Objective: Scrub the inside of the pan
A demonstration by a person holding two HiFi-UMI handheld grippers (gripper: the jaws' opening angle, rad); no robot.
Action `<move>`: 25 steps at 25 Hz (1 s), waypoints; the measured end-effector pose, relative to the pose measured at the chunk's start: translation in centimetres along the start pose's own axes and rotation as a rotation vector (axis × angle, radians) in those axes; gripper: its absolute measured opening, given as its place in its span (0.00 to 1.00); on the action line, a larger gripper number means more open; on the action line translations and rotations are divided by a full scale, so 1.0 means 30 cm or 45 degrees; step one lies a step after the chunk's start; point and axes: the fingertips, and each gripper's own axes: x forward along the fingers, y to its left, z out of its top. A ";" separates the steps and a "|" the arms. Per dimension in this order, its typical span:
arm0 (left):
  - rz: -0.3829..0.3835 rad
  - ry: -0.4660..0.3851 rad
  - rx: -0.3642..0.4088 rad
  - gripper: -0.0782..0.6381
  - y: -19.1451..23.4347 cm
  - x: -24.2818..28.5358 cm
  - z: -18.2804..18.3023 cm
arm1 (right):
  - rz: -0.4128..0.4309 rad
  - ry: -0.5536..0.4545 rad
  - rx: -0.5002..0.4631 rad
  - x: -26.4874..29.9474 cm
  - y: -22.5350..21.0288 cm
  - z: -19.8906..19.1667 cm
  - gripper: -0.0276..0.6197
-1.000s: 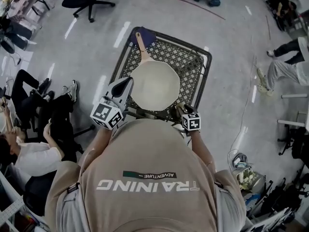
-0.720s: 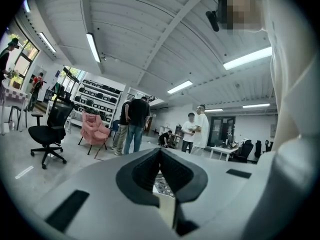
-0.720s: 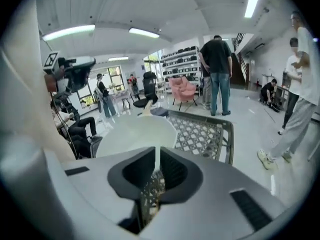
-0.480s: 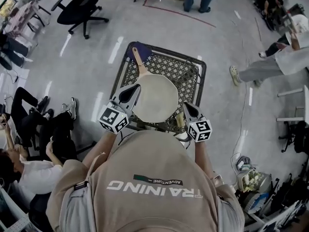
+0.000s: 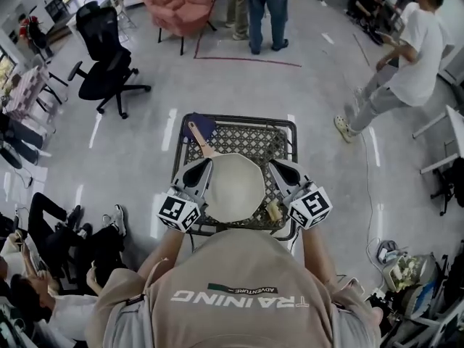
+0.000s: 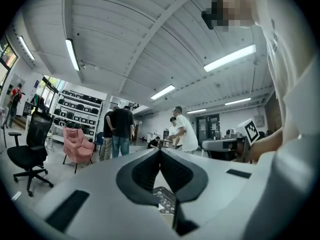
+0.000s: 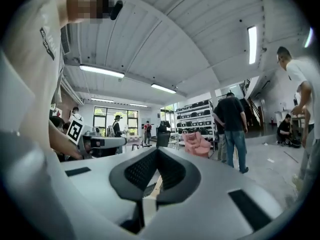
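Note:
A cream pan (image 5: pixel 233 187) with a wooden handle (image 5: pixel 197 139) lies on a black lattice table (image 5: pixel 239 119). A purple cloth (image 5: pixel 207 126) sits under the handle's far end. A small yellowish sponge (image 5: pixel 274 211) rests by the pan's near right rim. My left gripper (image 5: pixel 204 164) hovers over the pan's left edge and my right gripper (image 5: pixel 275 164) over its right edge. Both point level, away from me. Each is shut with nothing in it, as the left gripper (image 6: pixel 160 152) and right gripper (image 7: pixel 157 152) show in their own views.
A black office chair (image 5: pixel 101 67) and a pink armchair (image 5: pixel 181 6) stand beyond the table. Two people stand at the far side (image 5: pixel 262 9), and another in a white shirt (image 5: pixel 409 56) walks at the right. Seated people (image 5: pixel 43 259) are close on the left.
My right gripper has risen from the table's near right corner to level with the left one. The left gripper rose slightly. The head view has tilted up, so more of the room shows.

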 end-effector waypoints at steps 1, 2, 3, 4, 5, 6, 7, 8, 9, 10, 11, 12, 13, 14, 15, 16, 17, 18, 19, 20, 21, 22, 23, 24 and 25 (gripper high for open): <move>0.003 -0.012 0.005 0.13 -0.001 0.002 0.019 | 0.006 -0.012 -0.021 0.001 0.003 0.032 0.07; 0.007 -0.024 0.011 0.13 0.002 0.003 0.038 | 0.013 -0.021 -0.036 0.005 0.007 0.057 0.07; 0.013 -0.036 0.017 0.13 0.009 0.003 0.057 | 0.019 -0.029 -0.049 0.012 0.011 0.076 0.07; 0.020 -0.047 0.025 0.13 0.018 0.004 0.074 | 0.023 -0.034 -0.060 0.021 0.014 0.086 0.07; 0.028 -0.056 0.034 0.13 0.025 0.007 0.088 | 0.024 -0.034 -0.069 0.028 0.013 0.089 0.07; 0.034 -0.062 0.041 0.13 0.027 0.009 0.098 | 0.022 -0.030 -0.072 0.031 0.011 0.087 0.07; 0.038 -0.065 0.045 0.13 0.023 0.010 0.104 | 0.020 -0.027 -0.069 0.028 0.010 0.083 0.07; 0.040 -0.064 0.047 0.13 0.015 0.008 0.106 | 0.020 -0.026 -0.062 0.022 0.010 0.080 0.07; 0.042 -0.063 0.051 0.13 0.008 0.006 0.108 | 0.022 -0.028 -0.055 0.017 0.010 0.079 0.07; 0.043 -0.060 0.055 0.13 0.004 0.002 0.110 | 0.024 -0.031 -0.050 0.015 0.010 0.080 0.07; 0.045 -0.058 0.057 0.13 0.002 -0.002 0.113 | 0.024 -0.032 -0.048 0.015 0.010 0.082 0.07; 0.047 -0.054 0.058 0.13 0.000 -0.009 0.114 | 0.022 -0.031 -0.047 0.013 0.010 0.082 0.07; 0.047 -0.052 0.058 0.13 -0.003 -0.016 0.115 | 0.020 -0.030 -0.046 0.011 0.011 0.084 0.07; 0.047 -0.050 0.058 0.13 -0.006 -0.025 0.117 | 0.016 -0.030 -0.047 0.009 0.012 0.087 0.07; 0.046 -0.049 0.060 0.13 -0.008 -0.032 0.121 | 0.011 -0.029 -0.051 0.011 0.010 0.092 0.07; 0.045 -0.047 0.063 0.13 -0.007 -0.035 0.124 | 0.003 -0.025 -0.056 0.015 0.005 0.096 0.07; 0.044 -0.045 0.064 0.13 -0.005 -0.033 0.127 | -0.006 -0.017 -0.063 0.020 -0.006 0.099 0.07; 0.044 -0.043 0.064 0.13 -0.004 -0.030 0.129 | -0.014 -0.008 -0.070 0.025 -0.018 0.102 0.07; 0.045 -0.040 0.062 0.13 -0.004 -0.029 0.128 | -0.018 -0.001 -0.076 0.028 -0.026 0.105 0.07; 0.048 -0.036 0.058 0.13 -0.005 -0.032 0.126 | -0.018 0.001 -0.081 0.030 -0.030 0.108 0.07; 0.052 -0.031 0.053 0.13 -0.006 -0.037 0.123 | -0.016 0.000 -0.084 0.029 -0.029 0.112 0.07; 0.056 -0.027 0.049 0.13 -0.008 -0.043 0.119 | -0.012 -0.001 -0.085 0.028 -0.027 0.115 0.07; 0.057 -0.021 0.044 0.13 -0.012 -0.047 0.113 | -0.008 0.000 -0.084 0.027 -0.024 0.117 0.07; 0.056 -0.013 0.040 0.13 -0.015 -0.050 0.106 | -0.005 0.003 -0.083 0.026 -0.019 0.117 0.07; 0.053 -0.005 0.034 0.13 -0.018 -0.051 0.099 | -0.002 0.008 -0.086 0.025 -0.013 0.115 0.07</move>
